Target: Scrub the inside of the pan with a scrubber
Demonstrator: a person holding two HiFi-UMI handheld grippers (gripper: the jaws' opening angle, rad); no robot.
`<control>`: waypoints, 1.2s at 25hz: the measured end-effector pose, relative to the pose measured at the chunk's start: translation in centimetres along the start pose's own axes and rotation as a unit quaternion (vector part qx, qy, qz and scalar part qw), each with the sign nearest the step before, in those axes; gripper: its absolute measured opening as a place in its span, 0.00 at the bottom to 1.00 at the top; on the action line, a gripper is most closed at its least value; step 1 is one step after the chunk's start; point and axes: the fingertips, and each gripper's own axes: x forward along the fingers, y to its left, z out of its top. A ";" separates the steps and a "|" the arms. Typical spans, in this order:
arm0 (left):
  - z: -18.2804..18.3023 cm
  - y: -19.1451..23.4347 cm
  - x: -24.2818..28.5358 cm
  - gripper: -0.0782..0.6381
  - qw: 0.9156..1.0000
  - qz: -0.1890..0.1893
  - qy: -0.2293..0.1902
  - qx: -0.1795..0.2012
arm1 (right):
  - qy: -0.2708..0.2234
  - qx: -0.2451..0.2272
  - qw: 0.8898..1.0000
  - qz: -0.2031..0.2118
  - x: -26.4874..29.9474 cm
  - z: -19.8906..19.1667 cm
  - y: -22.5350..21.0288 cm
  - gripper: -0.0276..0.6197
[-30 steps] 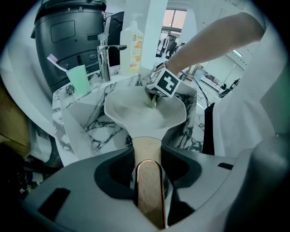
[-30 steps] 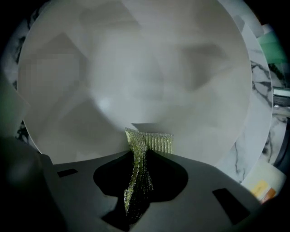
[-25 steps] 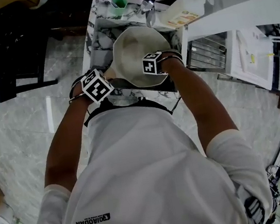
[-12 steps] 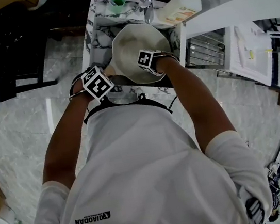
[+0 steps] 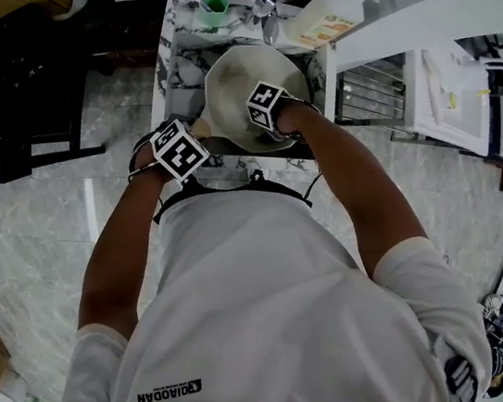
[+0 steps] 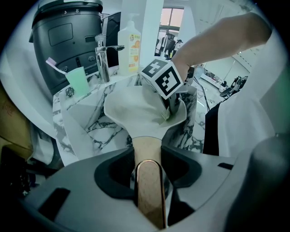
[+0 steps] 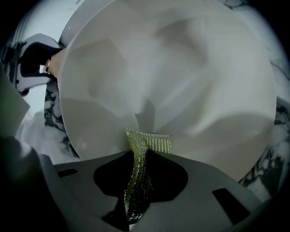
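Note:
A cream-white pan (image 5: 240, 89) is held tilted over the marble sink (image 5: 170, 44). Its tan handle (image 6: 147, 154) runs back between the jaws of my left gripper (image 6: 148, 179), which is shut on it. The pan's pale inside (image 7: 172, 77) fills the right gripper view. My right gripper (image 7: 138, 181) is shut on a green mesh scrubber (image 7: 144, 147), whose tip lies against the pan's inner wall near the rim. In the head view the right gripper's marker cube (image 5: 267, 104) sits over the pan's near side and the left one (image 5: 178, 150) at the handle end.
A chrome tap (image 6: 103, 59) stands behind the sink, with a green cup holding a toothbrush (image 6: 77, 79) to its left and a soap bottle (image 6: 129, 43) to its right. A dark appliance (image 6: 63, 36) is behind them. A white counter (image 5: 412, 21) lies to the right.
The right gripper and scrubber have shifted slightly left and up across the pan's inside. The left gripper holds the handle in nearly the same place.

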 end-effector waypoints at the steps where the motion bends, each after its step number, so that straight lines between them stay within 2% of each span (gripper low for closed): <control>1: 0.0 0.0 0.0 0.38 1.000 -0.002 0.000 -0.002 | -0.007 0.012 1.000 0.017 0.0 0.2 0.5 0.20; 6: 0.0 0.0 0.0 0.38 1.000 -0.002 0.002 -0.002 | -0.046 0.064 0.990 0.121 -0.6 1.6 3.3 0.20; 10: 0.0 0.1 -0.1 0.38 1.000 -0.002 0.001 -0.002 | -0.082 0.105 0.971 0.196 -1.6 2.6 5.0 0.19; 14: 0.0 0.0 0.0 0.38 1.000 -0.002 0.002 -0.002 | -0.108 0.137 0.955 0.240 -2.0 2.9 5.6 0.19; 17: 0.0 0.0 0.1 0.38 1.000 -0.002 0.003 -0.002 | -0.119 0.148 0.949 0.251 -2.1 3.1 5.9 0.19; 25: -0.1 0.0 0.1 0.38 1.000 0.000 0.003 0.001 | -0.126 0.138 0.948 0.257 -2.3 3.6 6.4 0.19; 28: -0.1 0.0 0.1 0.38 1.000 0.000 0.003 0.000 | -0.161 0.118 0.950 0.240 -3.1 4.0 5.6 0.19; 30: 0.2 0.1 -0.1 0.38 1.000 0.002 0.000 0.001 | -0.211 0.100 0.948 0.215 -4.5 4.8 4.7 0.18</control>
